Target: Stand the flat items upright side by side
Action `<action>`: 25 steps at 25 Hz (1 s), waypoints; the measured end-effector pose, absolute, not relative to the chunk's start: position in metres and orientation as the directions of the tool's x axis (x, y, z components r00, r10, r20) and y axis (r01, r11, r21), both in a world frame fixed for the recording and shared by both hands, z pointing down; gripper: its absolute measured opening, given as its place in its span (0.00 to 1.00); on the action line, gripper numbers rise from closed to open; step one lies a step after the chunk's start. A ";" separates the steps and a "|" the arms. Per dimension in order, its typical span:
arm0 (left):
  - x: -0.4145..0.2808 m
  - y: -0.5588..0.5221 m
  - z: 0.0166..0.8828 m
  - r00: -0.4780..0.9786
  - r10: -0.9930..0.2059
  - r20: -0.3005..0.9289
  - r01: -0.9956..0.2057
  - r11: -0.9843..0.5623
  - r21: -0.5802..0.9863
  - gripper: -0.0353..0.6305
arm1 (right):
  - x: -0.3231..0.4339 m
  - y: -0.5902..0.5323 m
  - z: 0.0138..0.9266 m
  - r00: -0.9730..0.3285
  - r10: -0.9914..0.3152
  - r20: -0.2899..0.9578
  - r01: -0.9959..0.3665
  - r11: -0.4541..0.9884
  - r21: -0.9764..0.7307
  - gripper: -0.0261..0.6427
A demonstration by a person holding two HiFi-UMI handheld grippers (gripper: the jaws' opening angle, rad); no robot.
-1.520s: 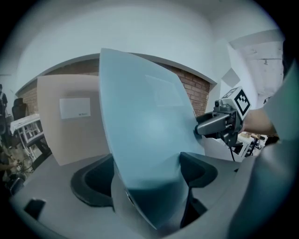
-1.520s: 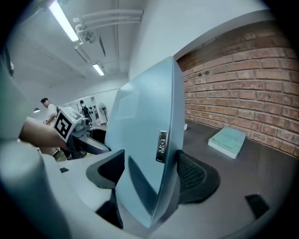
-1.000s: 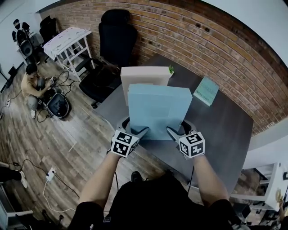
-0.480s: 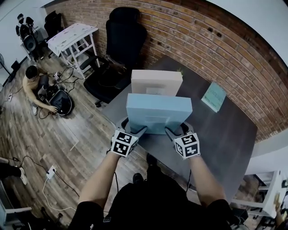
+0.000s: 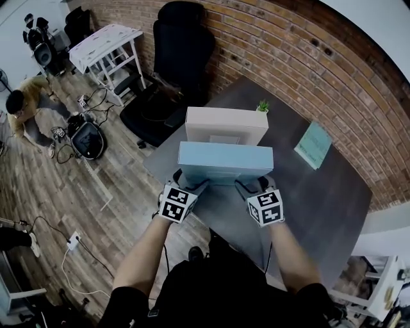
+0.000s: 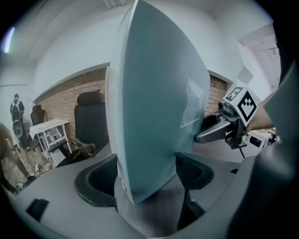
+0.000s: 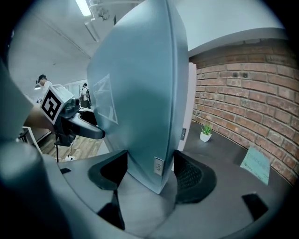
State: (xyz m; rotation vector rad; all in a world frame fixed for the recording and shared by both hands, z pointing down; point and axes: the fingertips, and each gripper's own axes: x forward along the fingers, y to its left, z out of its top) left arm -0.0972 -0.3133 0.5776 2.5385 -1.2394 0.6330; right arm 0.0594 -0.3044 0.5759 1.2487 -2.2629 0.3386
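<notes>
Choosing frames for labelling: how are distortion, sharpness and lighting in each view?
Head view: fisheye curves the brick wall; evenly lit; the blue box is sharp. Left gripper view: the box bulges heavily, with dark vignetted corners. Right gripper view: same bulge; a ceiling light glares at top.

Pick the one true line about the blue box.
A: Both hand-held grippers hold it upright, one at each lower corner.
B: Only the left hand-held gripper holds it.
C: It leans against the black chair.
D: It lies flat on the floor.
A: the left hand-held gripper and the right hand-held gripper each clamp a lower corner of the upright blue box, just in front of the white box.
</notes>
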 end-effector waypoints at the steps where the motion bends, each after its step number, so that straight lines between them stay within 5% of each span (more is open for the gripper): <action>1: -0.098 -0.316 0.580 0.542 -0.686 0.486 -0.795 -0.606 0.032 0.65 | 0.059 -0.308 0.576 -0.435 -0.705 0.560 -0.838 0.544 0.034 0.50; 25: -0.094 -0.357 0.593 0.539 -0.665 0.516 -0.795 -0.605 0.050 0.65 | 0.063 -0.344 0.589 -0.430 -0.690 0.582 -0.854 0.520 -0.014 0.50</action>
